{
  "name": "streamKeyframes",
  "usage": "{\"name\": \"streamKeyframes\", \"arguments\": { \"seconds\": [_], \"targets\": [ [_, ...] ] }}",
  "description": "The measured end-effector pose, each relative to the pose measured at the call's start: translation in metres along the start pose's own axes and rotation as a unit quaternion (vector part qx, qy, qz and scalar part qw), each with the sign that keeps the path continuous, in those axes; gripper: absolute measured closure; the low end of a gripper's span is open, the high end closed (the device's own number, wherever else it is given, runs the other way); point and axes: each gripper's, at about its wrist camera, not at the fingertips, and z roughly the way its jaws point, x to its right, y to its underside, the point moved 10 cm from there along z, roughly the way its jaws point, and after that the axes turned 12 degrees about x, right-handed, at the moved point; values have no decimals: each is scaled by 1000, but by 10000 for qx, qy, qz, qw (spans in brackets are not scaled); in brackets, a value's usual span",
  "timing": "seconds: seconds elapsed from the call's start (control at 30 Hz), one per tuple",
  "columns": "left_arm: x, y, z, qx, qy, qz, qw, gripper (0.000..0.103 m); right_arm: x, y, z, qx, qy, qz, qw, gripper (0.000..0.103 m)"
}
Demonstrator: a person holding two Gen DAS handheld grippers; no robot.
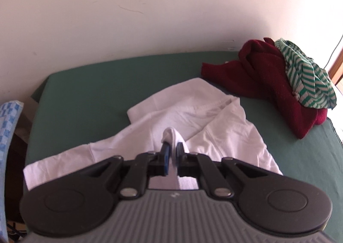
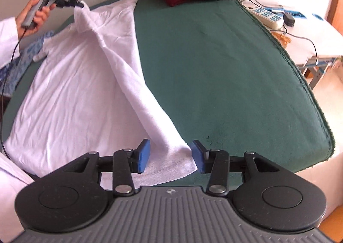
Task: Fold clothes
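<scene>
Right wrist: green table cover [image 2: 214, 71], power strip [image 2: 267, 15] beyond, white wall [image 1: 150, 6].

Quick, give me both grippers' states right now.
Left gripper: shut on the white T-shirt, pinching a bunched fold and lifting it.
Right gripper: open, jaws either side of the shirt's corner, not gripping.

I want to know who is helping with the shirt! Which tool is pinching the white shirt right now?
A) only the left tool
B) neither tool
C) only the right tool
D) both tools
A: the left tool is shut on a bunch of the white shirt, while the right tool is open, its blue pads apart on either side of the shirt's corner.
</scene>
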Motion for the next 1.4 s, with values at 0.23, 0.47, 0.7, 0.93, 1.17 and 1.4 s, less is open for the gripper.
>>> {"name": "streamKeyframes", "arguments": {
  "seconds": [0.23, 0.47, 0.7, 0.93, 1.17, 1.4],
  "targets": [
    [10, -12, -19, 134, -384, 151, 9991, 102, 10, 8, 7, -189, -607, 556, 9964, 81],
    [10, -16, -23, 147, -552, -108, 9983, 102, -31, -12, -21, 295, -1449, 35, 9890, 99],
    [6, -21, -11, 92, -542, -62, 9985, 102, -104, 19, -18, -159, -2241, -433, 9735, 99],
    [10, -16, 0, -16, -274, 126, 9995, 102, 6, 16, -12, 353, -99, 1989, 9793, 80],
    [13, -15, 4, -47, -64, 242, 9997, 102, 4, 15, 4, 573, 160, 2323, 9708, 94],
    [16, -17, 6, -52, 127, 335, 9993, 102, -39, -8, -32, 1028, -562, 1757, 9775, 103]
  ]
}}
